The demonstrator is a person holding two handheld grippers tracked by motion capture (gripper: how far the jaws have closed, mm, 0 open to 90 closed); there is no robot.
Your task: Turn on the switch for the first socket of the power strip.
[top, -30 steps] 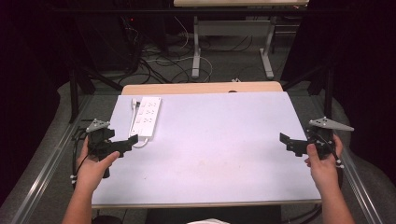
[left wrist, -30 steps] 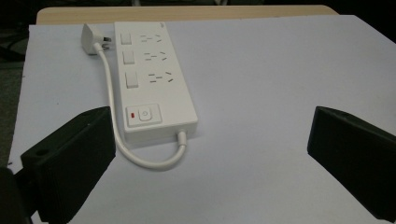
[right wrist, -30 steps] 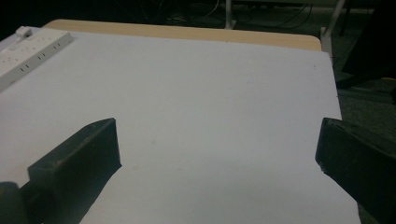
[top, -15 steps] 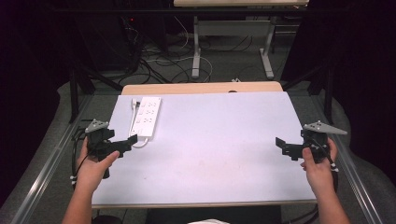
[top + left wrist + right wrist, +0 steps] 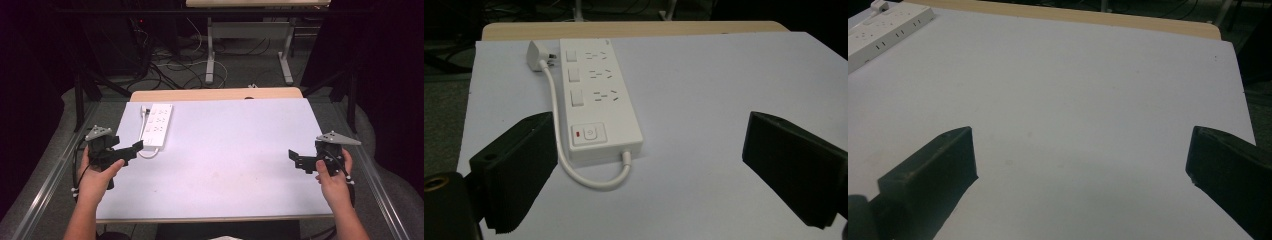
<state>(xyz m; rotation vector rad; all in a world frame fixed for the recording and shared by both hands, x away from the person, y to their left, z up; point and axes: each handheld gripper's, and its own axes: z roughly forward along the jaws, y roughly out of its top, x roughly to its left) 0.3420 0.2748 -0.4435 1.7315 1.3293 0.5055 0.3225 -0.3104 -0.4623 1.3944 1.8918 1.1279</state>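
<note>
A white power strip (image 5: 157, 124) (image 5: 595, 106) lies at the far left of the white table top (image 5: 230, 150), its short cable looping back to a plug (image 5: 537, 53) beside it. My left gripper (image 5: 131, 150) (image 5: 644, 165) hovers open just in front of the strip's near end, jaws wide apart and nothing between them. A corner of the power strip (image 5: 883, 35) appears at the top left of the right gripper view. My right gripper (image 5: 294, 158) (image 5: 1080, 165) is open over the table's right edge, far from the strip, holding nothing.
A wooden strip (image 5: 215, 94) borders the table's far edge. Beyond it stand a desk's metal legs (image 5: 210, 50) and tangled floor cables (image 5: 165, 60). Metal rails (image 5: 45, 185) run along both sides of the table.
My right gripper has moved left and slightly down, in over the table's right edge. The left gripper has stayed where it was.
</note>
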